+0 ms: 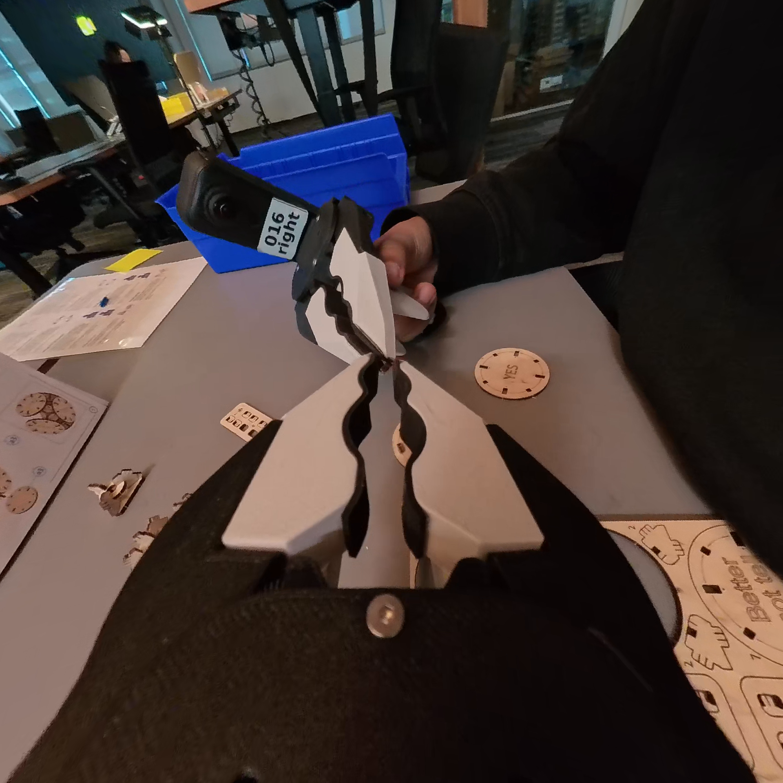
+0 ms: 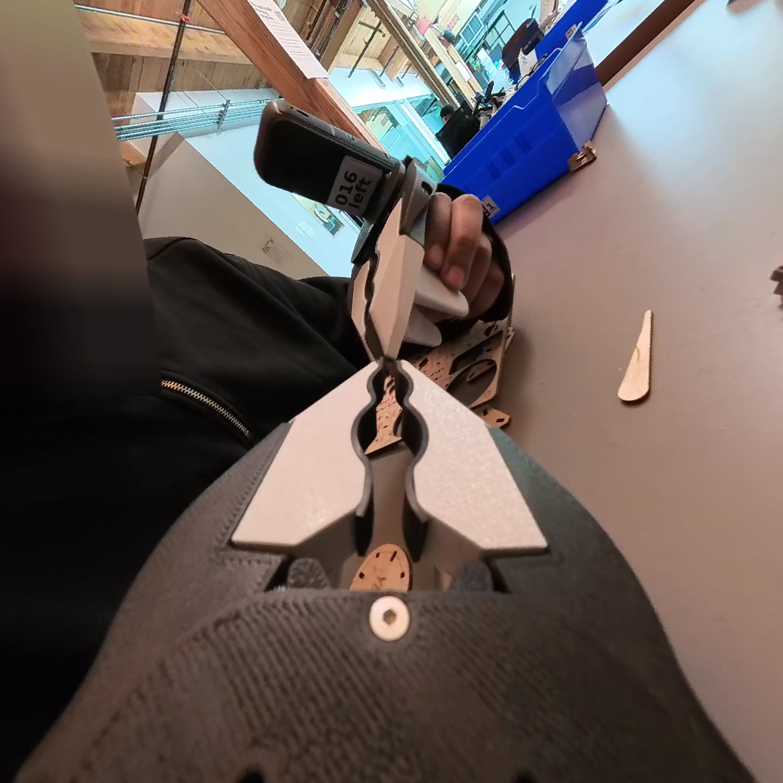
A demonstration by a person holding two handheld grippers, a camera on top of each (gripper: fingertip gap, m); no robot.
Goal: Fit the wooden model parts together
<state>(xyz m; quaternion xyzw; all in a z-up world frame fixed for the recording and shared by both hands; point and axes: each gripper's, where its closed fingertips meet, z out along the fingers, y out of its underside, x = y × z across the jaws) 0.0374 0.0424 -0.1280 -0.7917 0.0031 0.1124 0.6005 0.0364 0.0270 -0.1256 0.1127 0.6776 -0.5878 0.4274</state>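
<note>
My two grippers meet tip to tip above the grey table point(image 1: 220, 339). In the left wrist view my left gripper point(image 1: 384, 365) has its fingertips drawn together on a tiny dark-edged wooden piece point(image 1: 384, 367). The right gripper point(image 1: 381, 356) comes down from the upper left, held by a hand point(image 1: 409, 271), and pinches the same piece. In the right wrist view my right gripper point(image 2: 387, 363) is shut at its tips, and the left gripper point(image 2: 387, 354) comes down onto those tips from above. The piece is too small to make out its shape.
A round wooden disc point(image 1: 512, 373) lies to the right of the tips and another point(image 1: 400, 445) lies under my left fingers. A blue bin point(image 1: 322, 186), instruction sheets point(image 1: 101, 305), cut-out wooden sheets point(image 1: 720, 614) and small wooden parts point(image 1: 116, 491) lie around. A wooden stick point(image 2: 635, 364) lies on the table. Less than 4 cm separates the two grippers' tips. The wooden stick point(image 2: 635, 364) is about equally far from each gripper, around 11 centimetres.
</note>
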